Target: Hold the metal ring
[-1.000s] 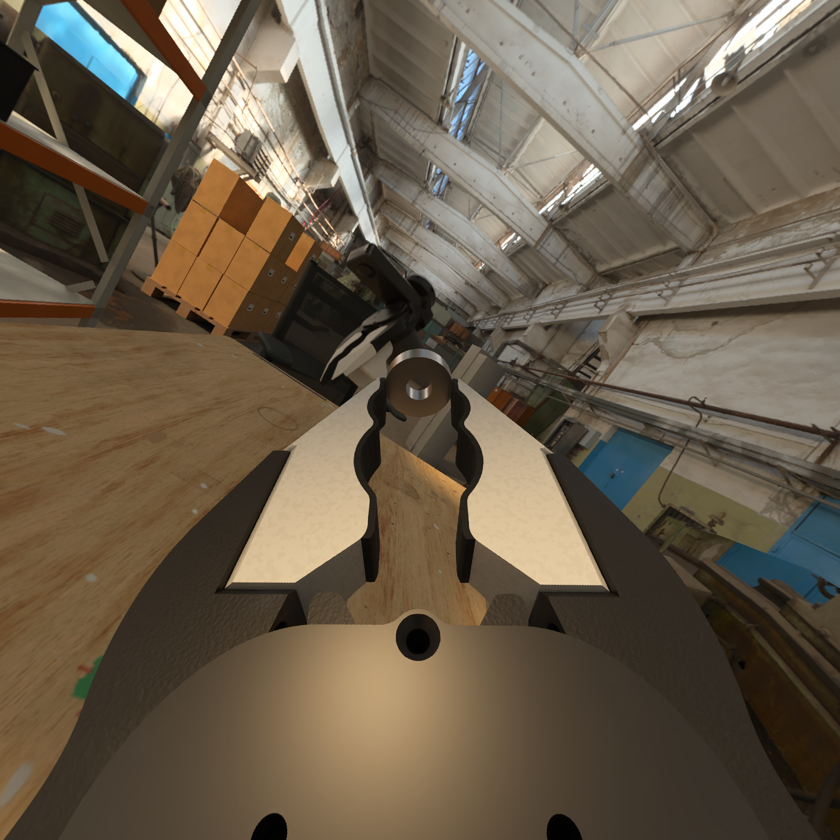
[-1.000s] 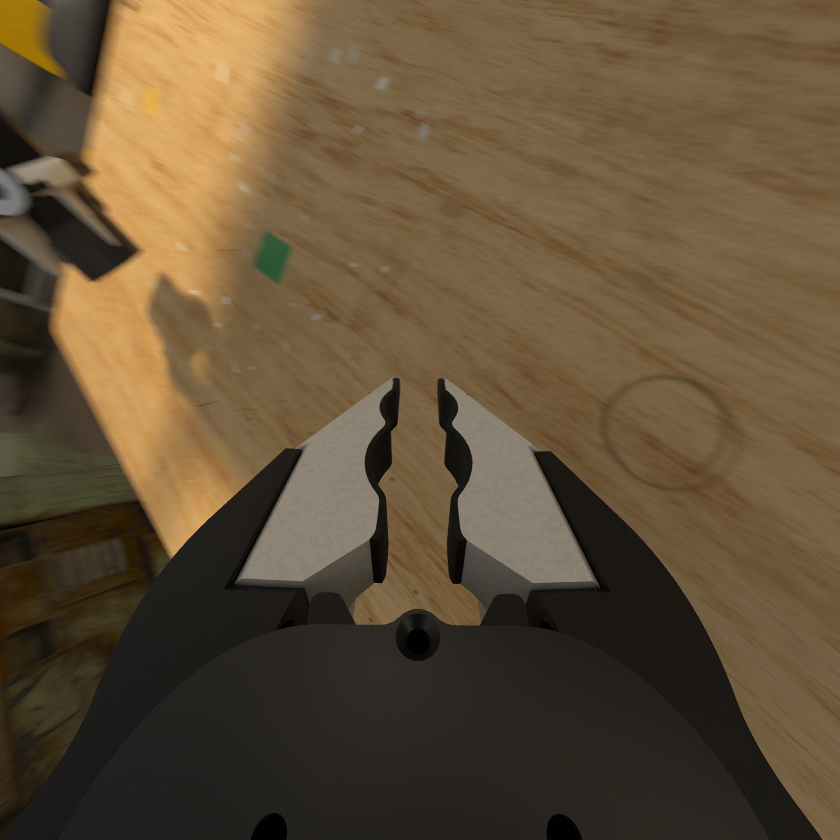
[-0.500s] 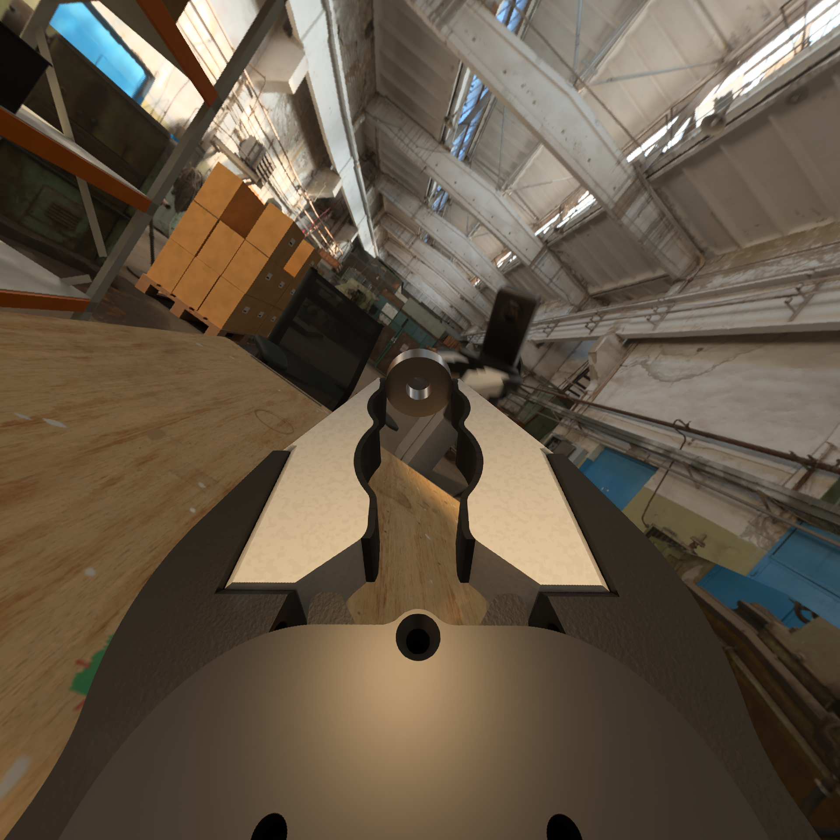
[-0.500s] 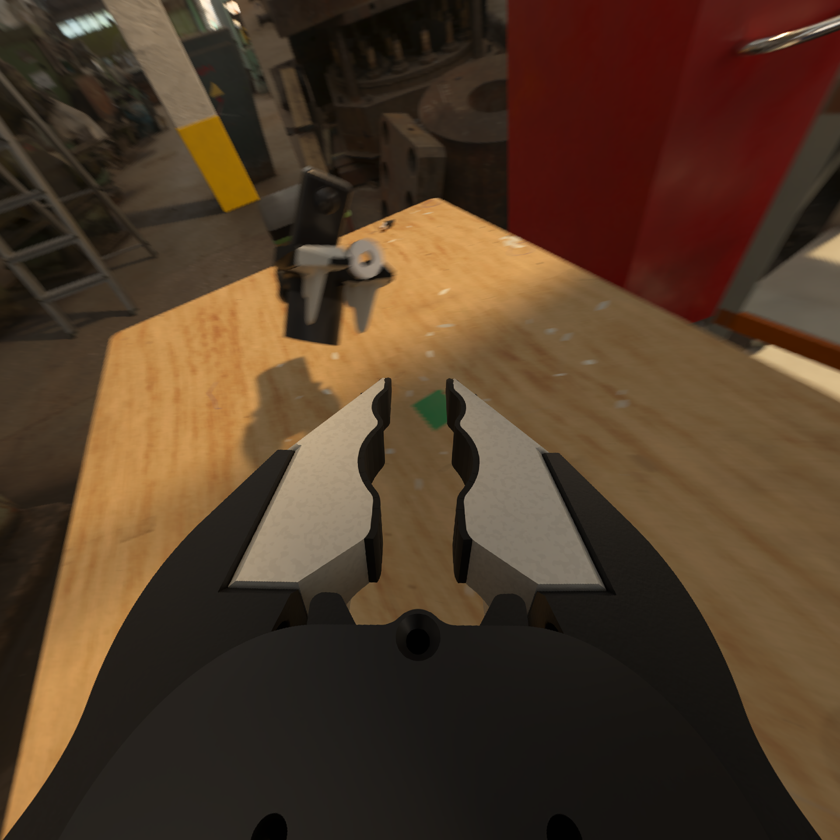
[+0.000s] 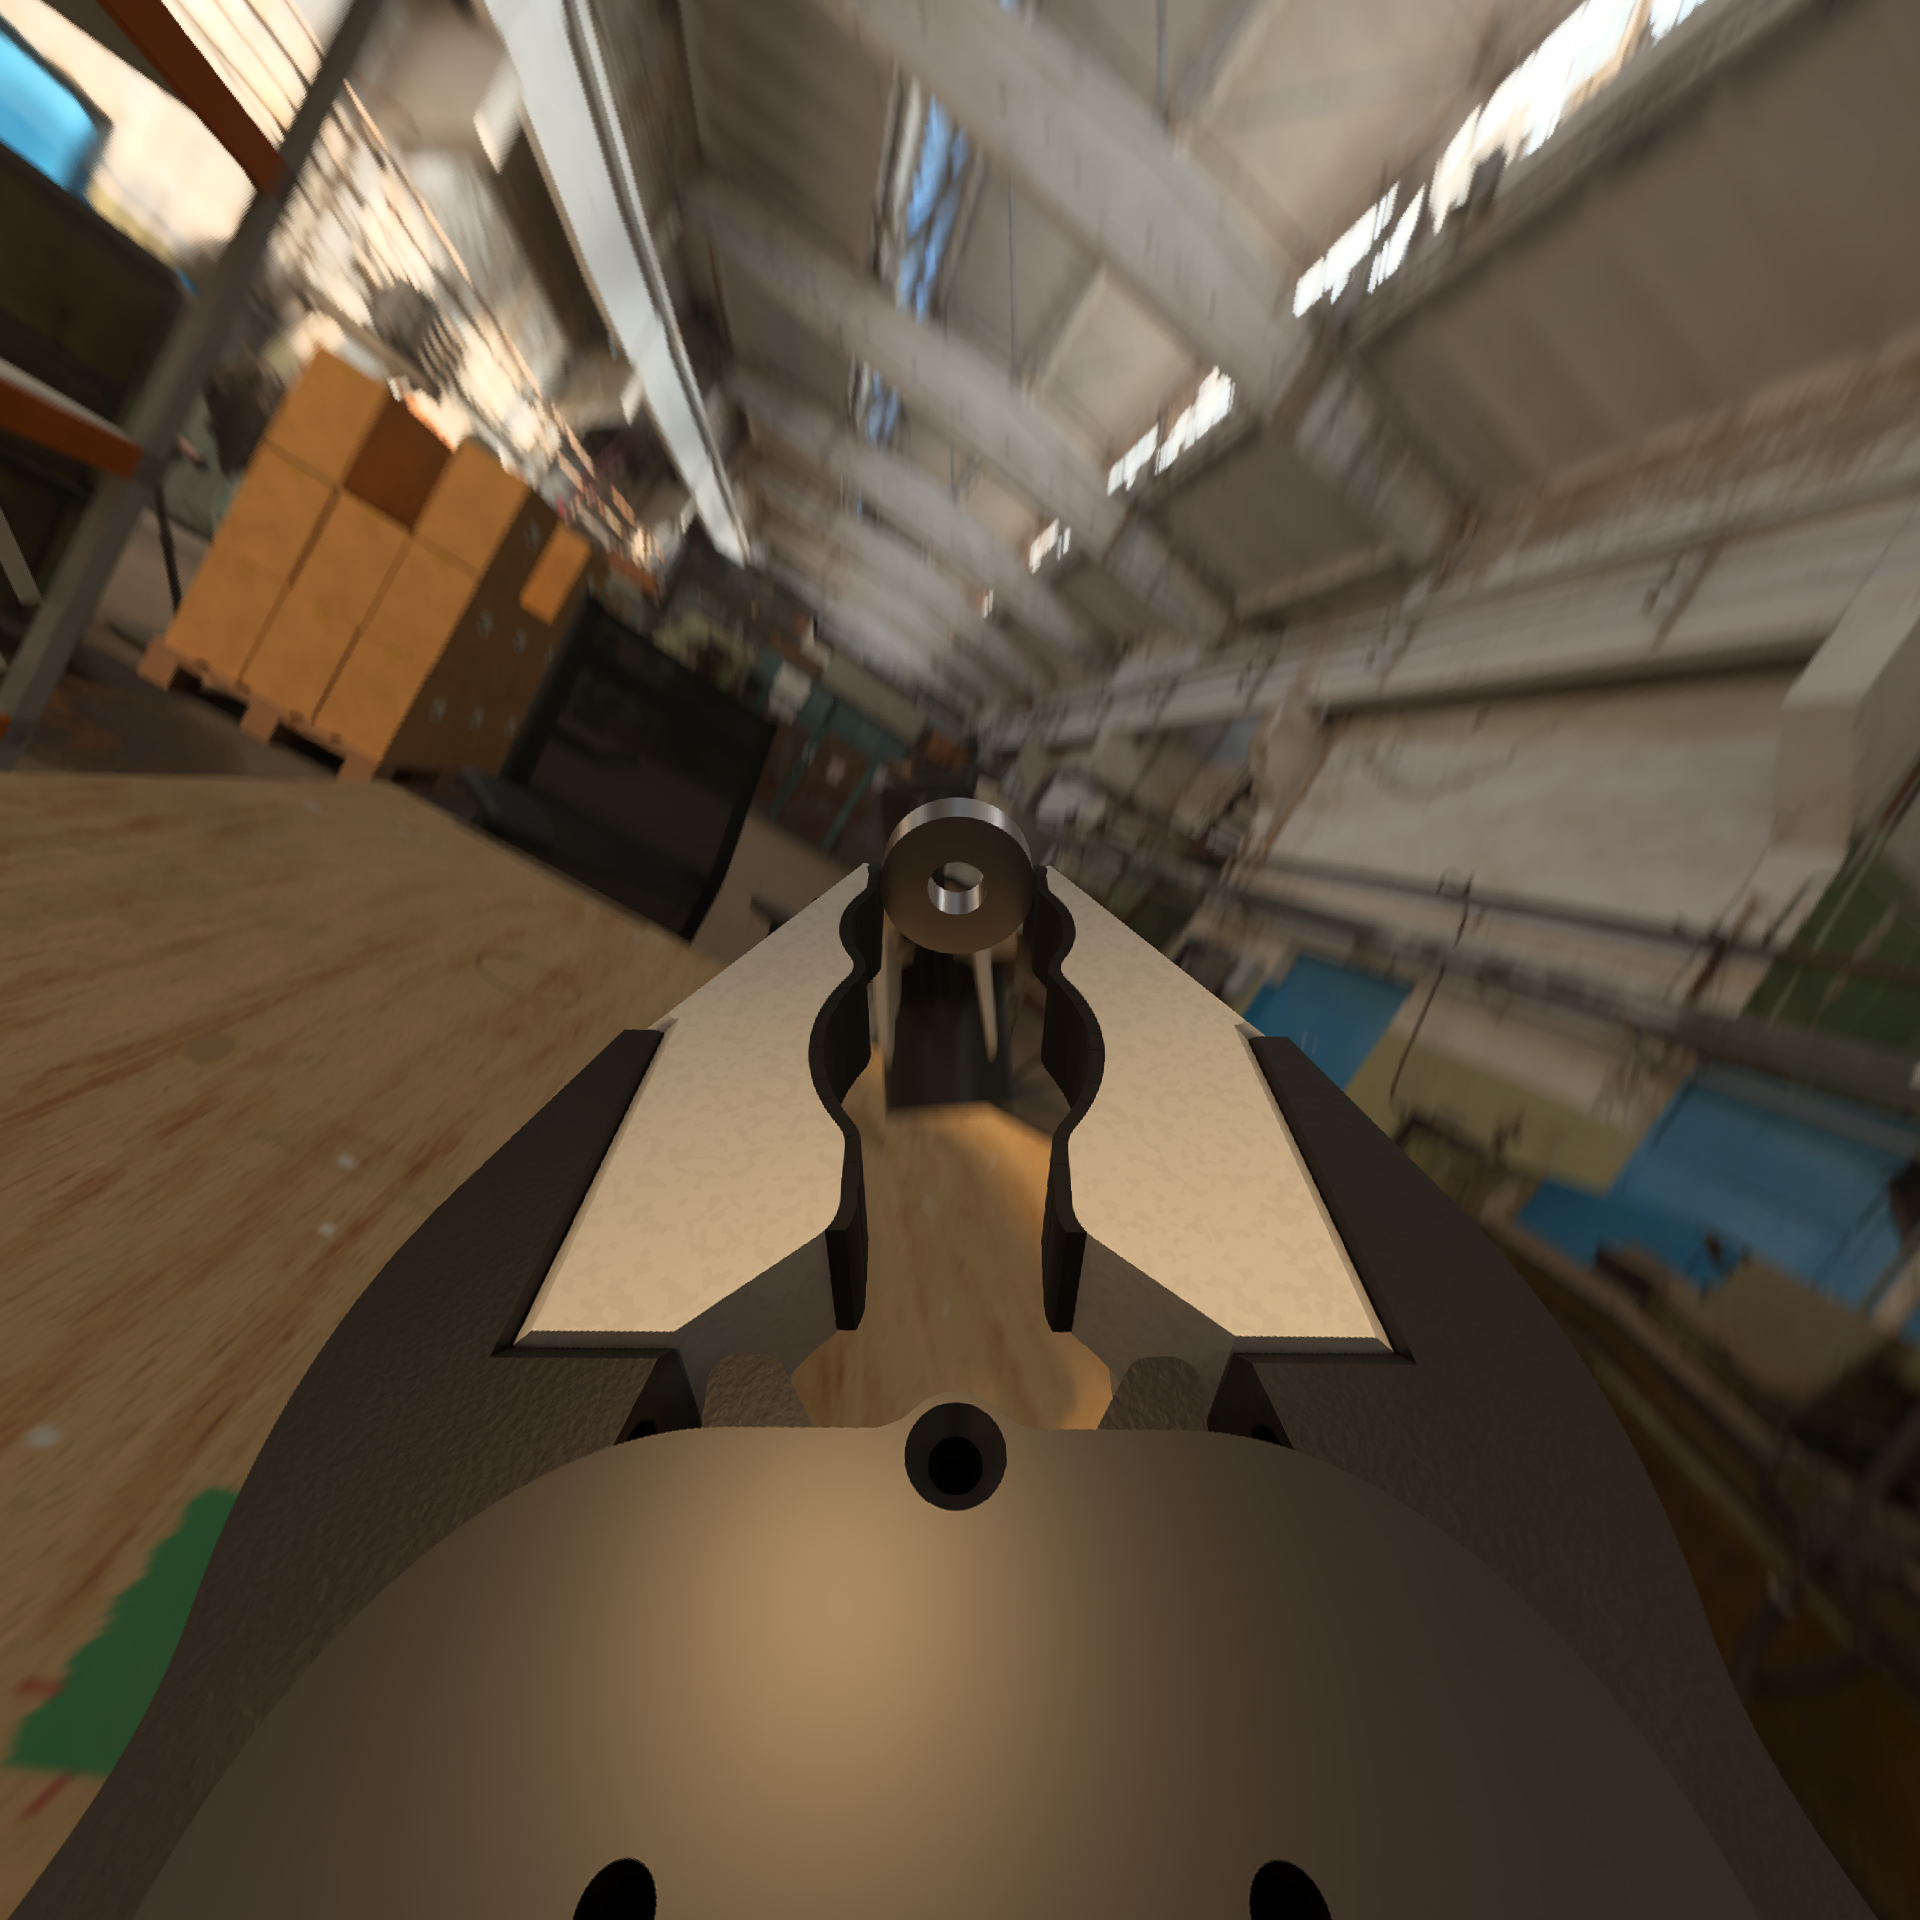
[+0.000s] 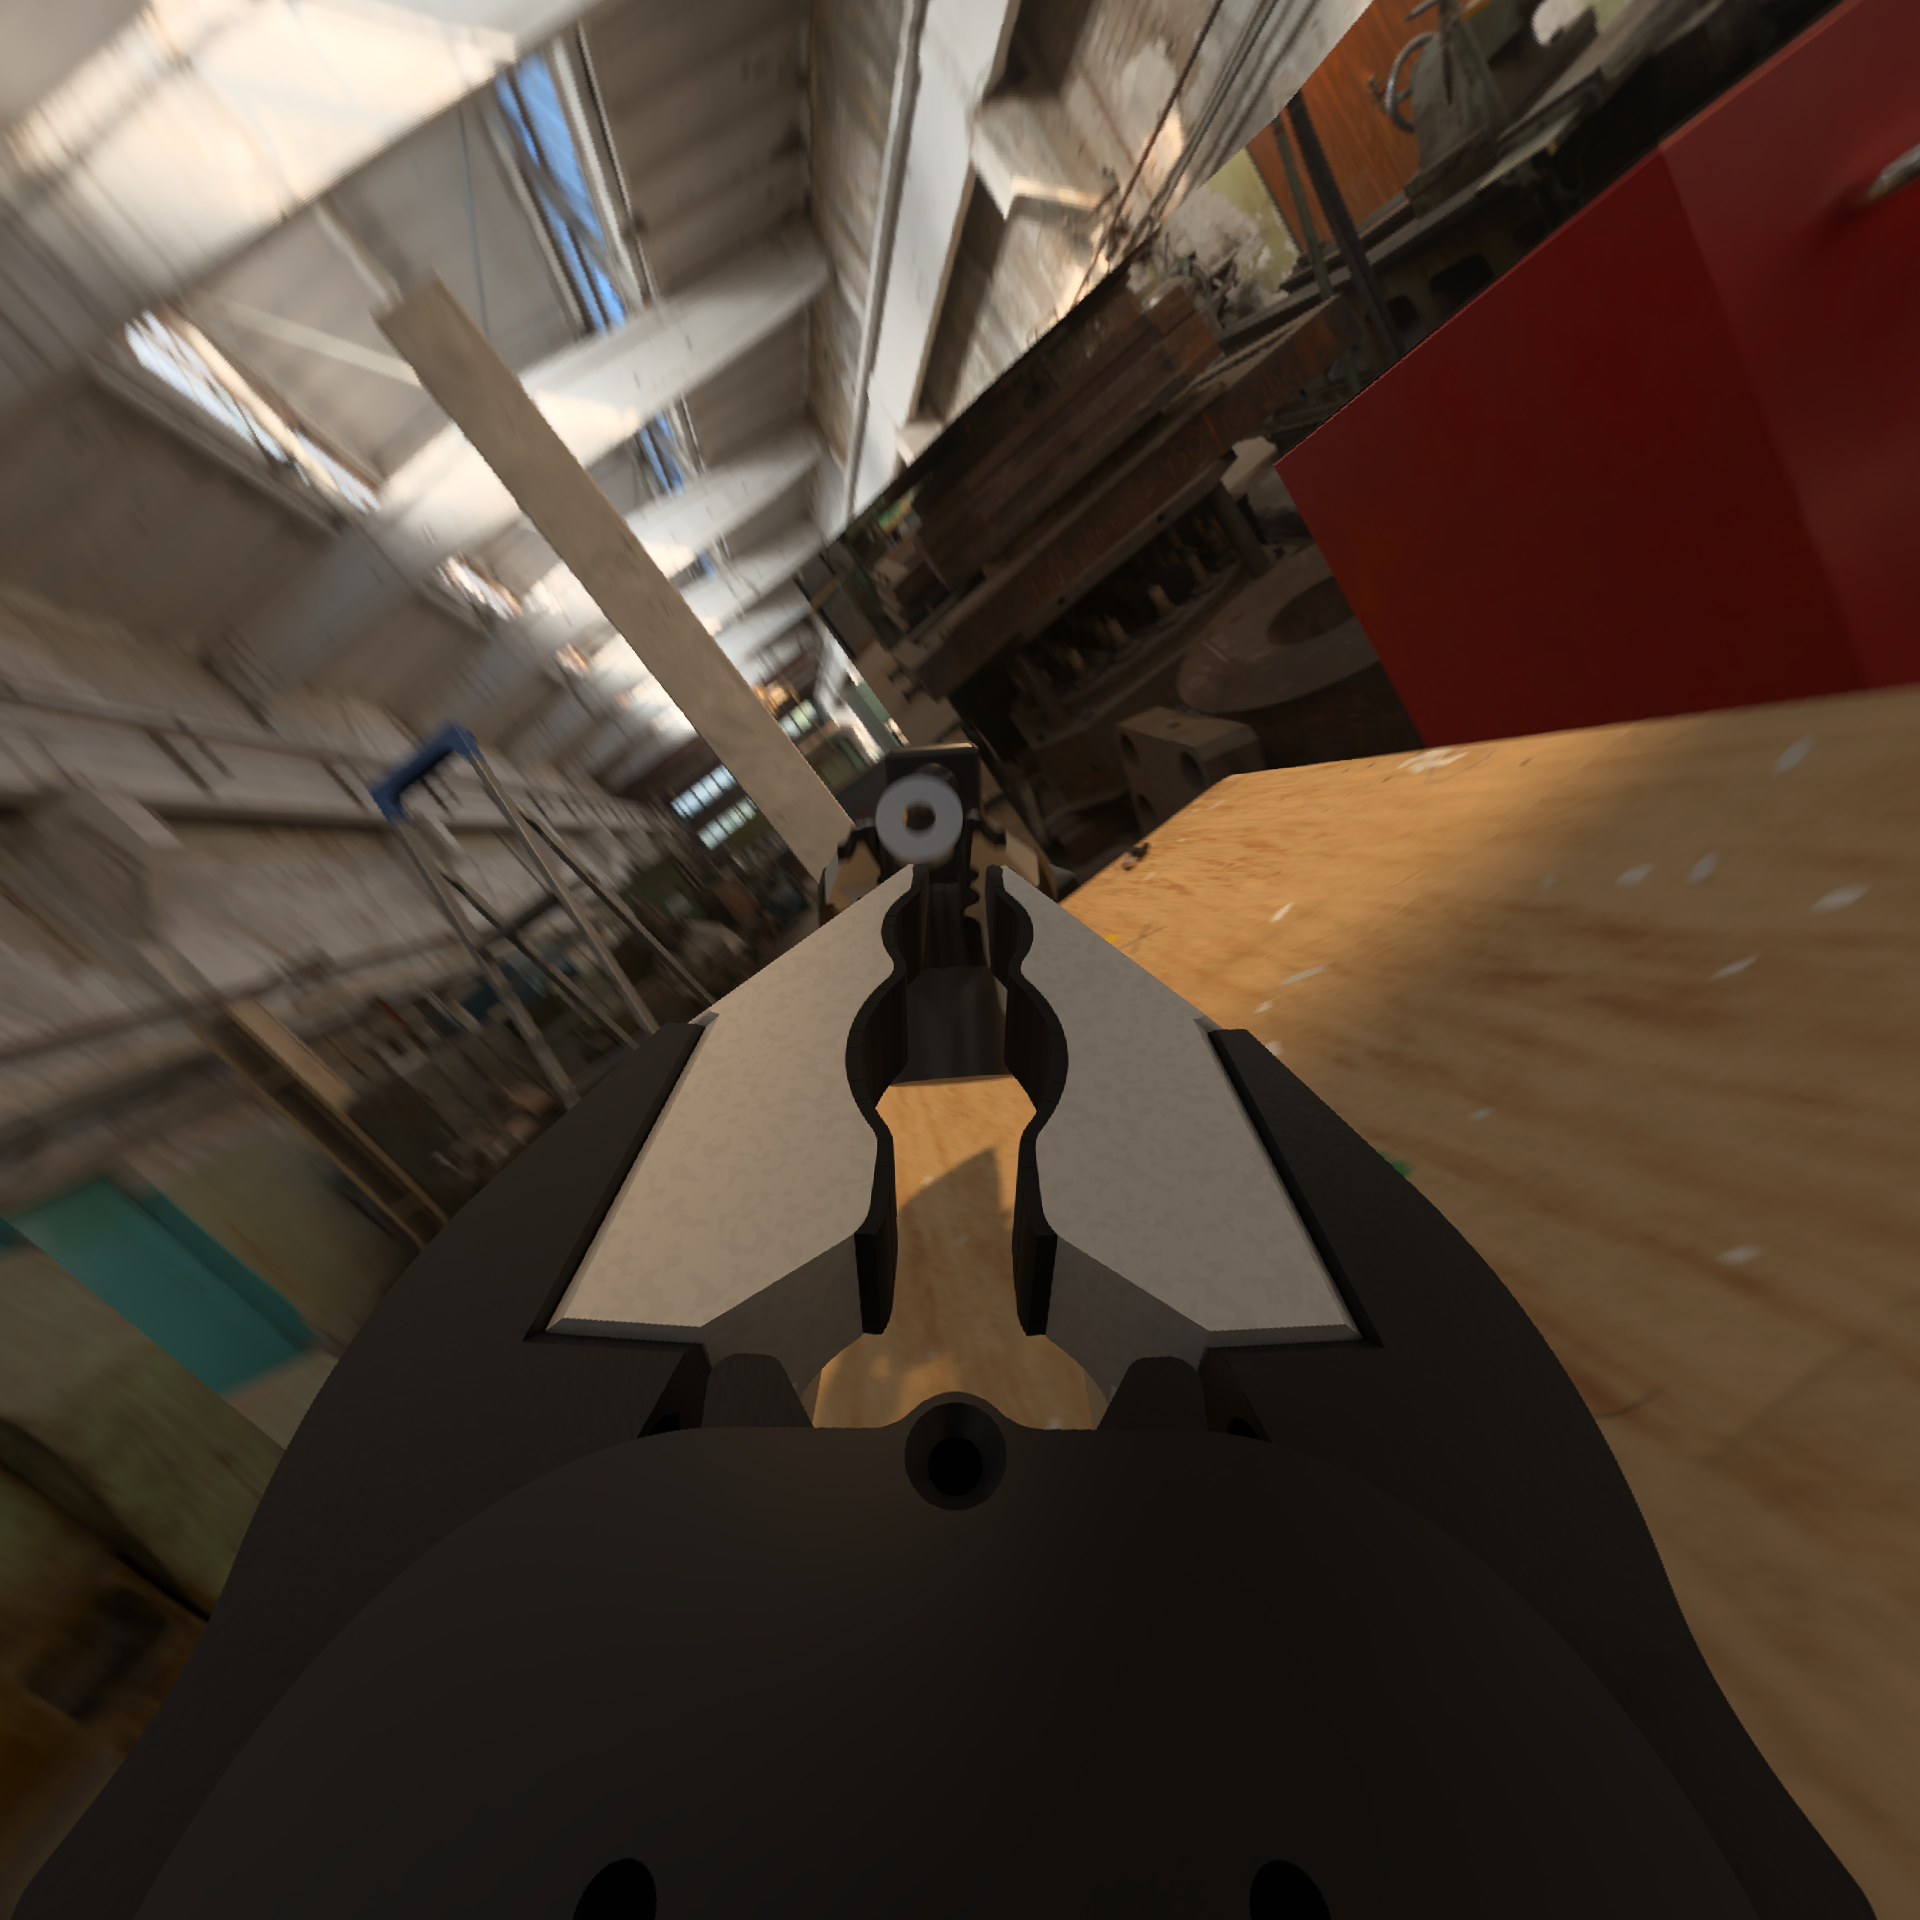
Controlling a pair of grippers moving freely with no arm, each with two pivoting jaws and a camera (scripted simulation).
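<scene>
The metal ring (image 5: 956, 888) is a small thick steel washer pinched between the fingertips of my left gripper (image 5: 956, 896), which is shut on it above the wooden table (image 5: 260, 1039). The ring's flat face and hole point toward the left camera. My right gripper (image 6: 951, 881) is open and empty, with a narrow gap between its fingers. It faces the left gripper (image 6: 948, 1023) head-on. In the right wrist view the ring (image 6: 916, 819) shows just beyond and above the right fingertips, apart from them. The right gripper (image 5: 940, 1029) shows dark behind the ring in the left wrist view.
A green patch (image 5: 125, 1662) lies on the table at the lower left. A red cabinet (image 6: 1662, 468) stands past the table's (image 6: 1507, 1039) far edge. Stacked cardboard boxes (image 5: 364, 582) stand beyond the table. Both views are blurred by motion.
My right gripper swung up from looking down at the table to facing the left gripper, and came closer, in line with the ring. The left gripper kept hold of the ring.
</scene>
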